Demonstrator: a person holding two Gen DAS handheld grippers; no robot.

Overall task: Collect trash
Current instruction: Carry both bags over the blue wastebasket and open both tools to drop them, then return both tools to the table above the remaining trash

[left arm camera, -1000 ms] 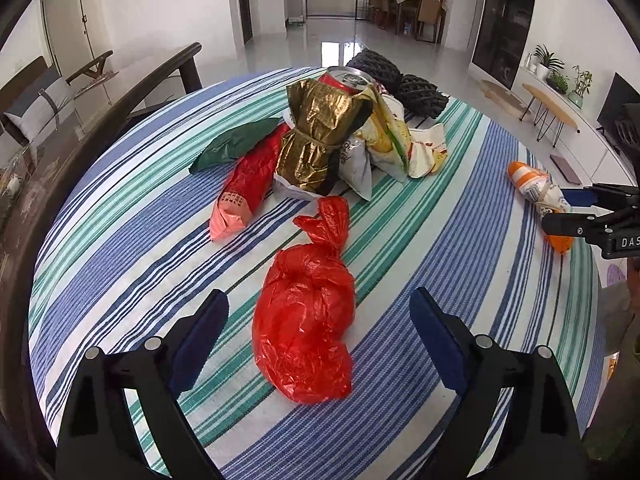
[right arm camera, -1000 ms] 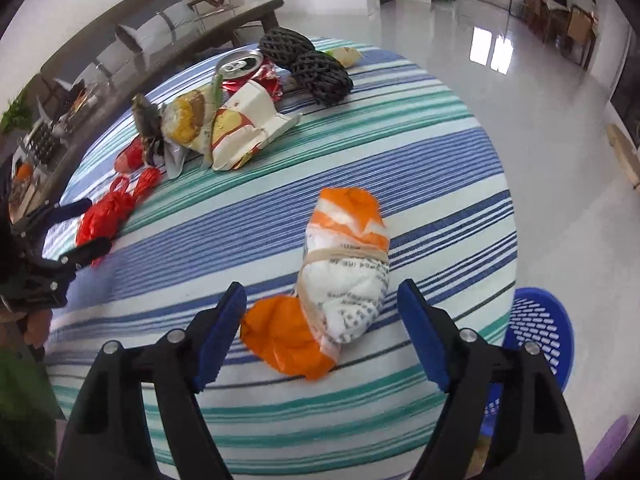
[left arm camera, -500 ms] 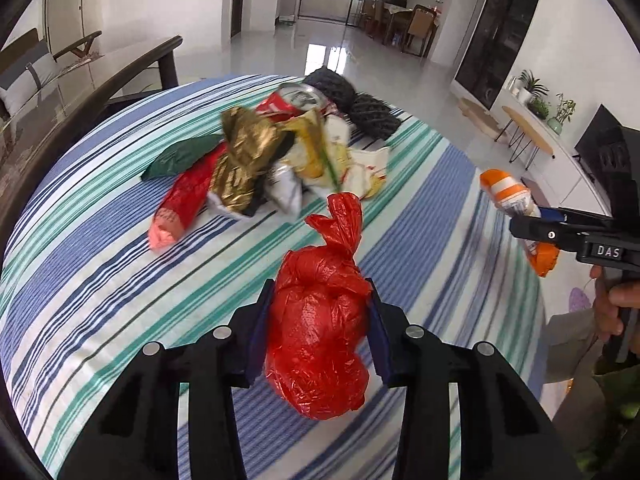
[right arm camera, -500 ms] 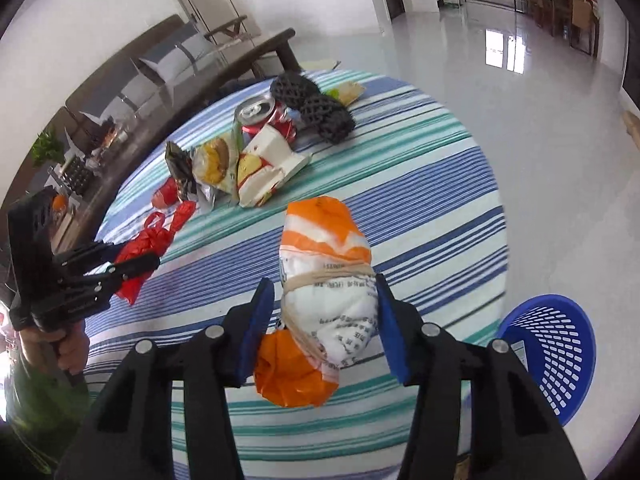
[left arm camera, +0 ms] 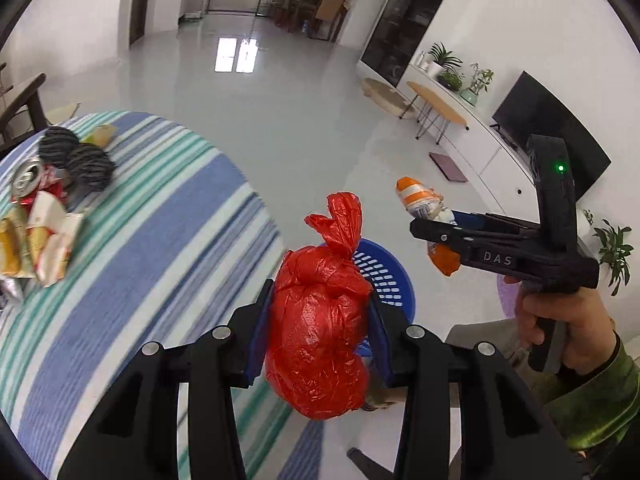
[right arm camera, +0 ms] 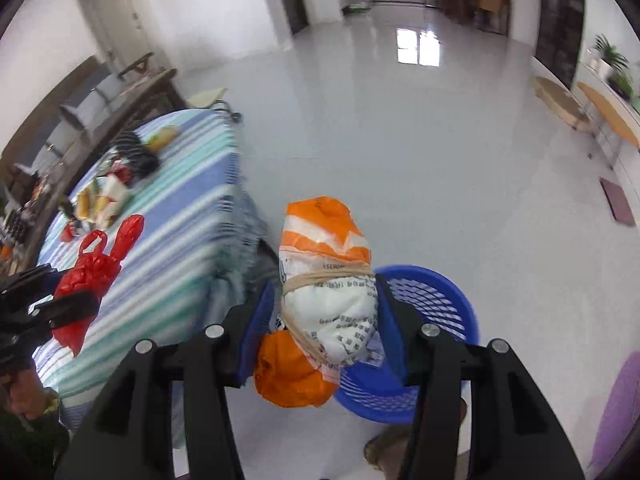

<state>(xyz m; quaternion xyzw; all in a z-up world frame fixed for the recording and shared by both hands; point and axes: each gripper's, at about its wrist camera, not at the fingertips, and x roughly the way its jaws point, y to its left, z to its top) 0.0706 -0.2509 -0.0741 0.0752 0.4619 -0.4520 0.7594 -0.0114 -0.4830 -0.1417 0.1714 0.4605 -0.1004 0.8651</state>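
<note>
Now two tied bags, red bag [left arm camera: 318,332] and orange-white bag [right arm camera: 326,300]; one blue basket [right arm camera: 436,300].

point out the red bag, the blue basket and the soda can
red bag [left arm camera: 316,332], left wrist view, middle of its bulge
blue basket [right arm camera: 436,292], right wrist view, slotted inner wall
soda can [left arm camera: 25,178], left wrist view, silver top

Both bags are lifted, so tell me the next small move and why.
Probably carry both over the blue basket and open. The left tool clamps the red bag, the right tool the orange-and-white bag; both hang near the basket's rim.
</note>
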